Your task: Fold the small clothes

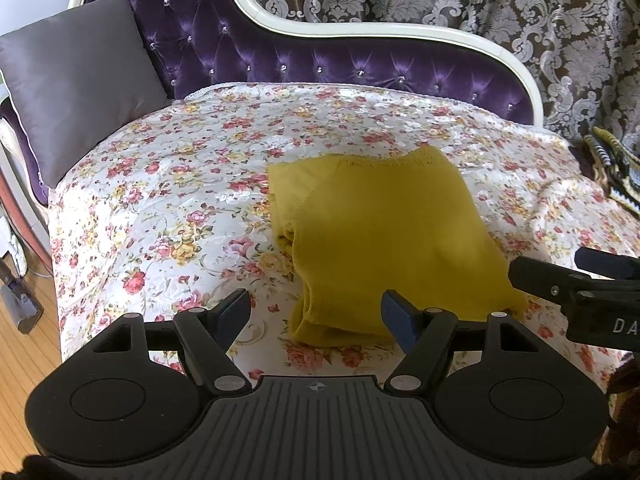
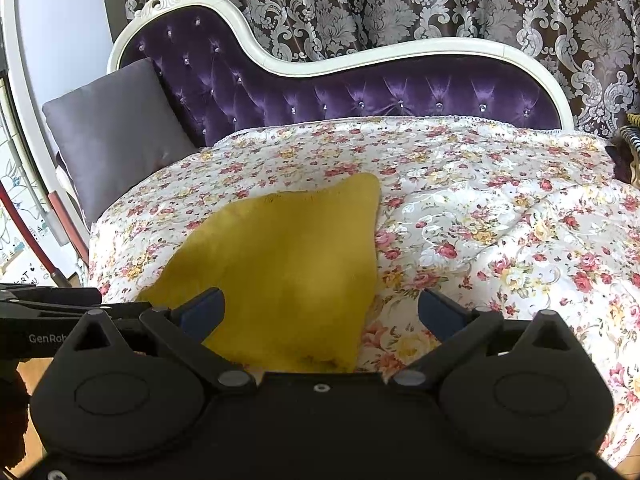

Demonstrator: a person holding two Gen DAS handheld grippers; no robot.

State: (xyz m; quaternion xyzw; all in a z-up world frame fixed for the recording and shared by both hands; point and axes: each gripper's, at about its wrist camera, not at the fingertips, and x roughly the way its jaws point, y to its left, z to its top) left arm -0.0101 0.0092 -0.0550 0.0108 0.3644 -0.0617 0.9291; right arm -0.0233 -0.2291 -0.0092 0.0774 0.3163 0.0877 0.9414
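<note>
A mustard-yellow knitted garment (image 1: pixel 384 236) lies folded into a rough rectangle on the floral quilt (image 1: pixel 168 208). My left gripper (image 1: pixel 316 312) hovers just in front of its near left corner, open, with nothing between the blue pads. The right gripper (image 1: pixel 560 280) shows at the right edge of the left wrist view, beside the garment's near right corner. In the right wrist view the garment (image 2: pixel 288 264) fills the centre-left, and my right gripper (image 2: pixel 320 312) stands open above its near edge, pads apart from the cloth. The left gripper's body (image 2: pixel 48 312) pokes in from the left.
The quilt covers a purple tufted chaise with a white frame (image 1: pixel 360 36). A grey cushion (image 1: pixel 76 84) leans at its left end. Striped fabric (image 1: pixel 616 168) lies at the far right. Patterned curtains hang behind. Wooden floor (image 1: pixel 24 360) lies left of the chaise.
</note>
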